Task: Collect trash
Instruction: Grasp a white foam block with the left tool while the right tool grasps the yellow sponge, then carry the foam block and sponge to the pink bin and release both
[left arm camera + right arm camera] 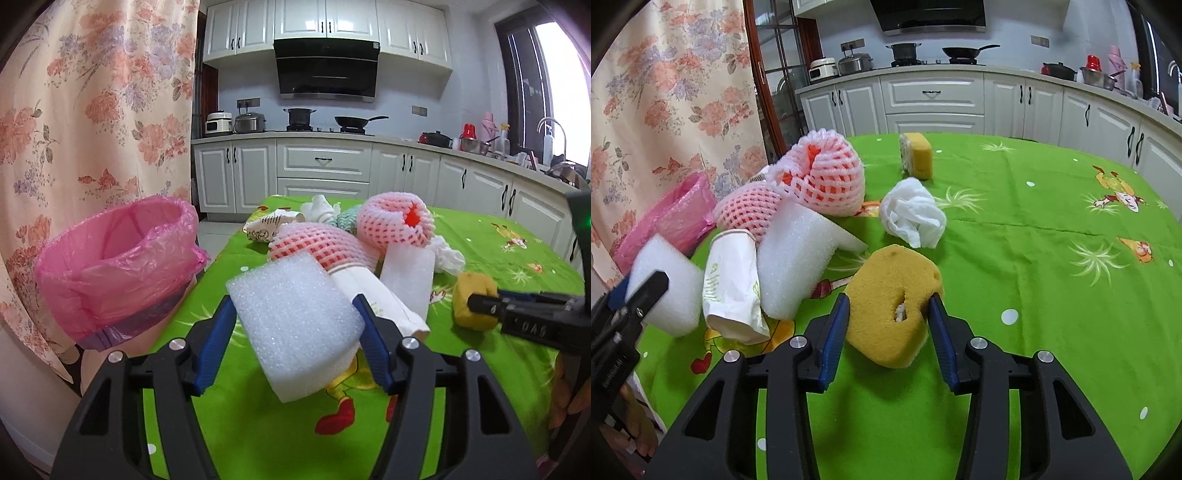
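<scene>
My left gripper [293,301] is shut on a white foam block [295,332], held slightly above the green tablecloth [258,424]. Left of it, beside the table edge, stands a bin lined with a pink bag [110,258], its mouth open. My right gripper [890,297] is shut on a yellow sponge [886,273], which is dented by the blue pads. In the right wrist view the foam block [668,288] and the left gripper's fingertip [652,284] show at the far left. The sponge [469,291] also appears at the right of the left wrist view.
A pile of trash lies on the table: two pink foam fruit nets [827,177], a flattened paper cup [733,280], another white foam piece [798,258], a crumpled tissue [912,214] and a second yellow sponge [918,155]. A floral curtain [92,110] hangs behind the bin.
</scene>
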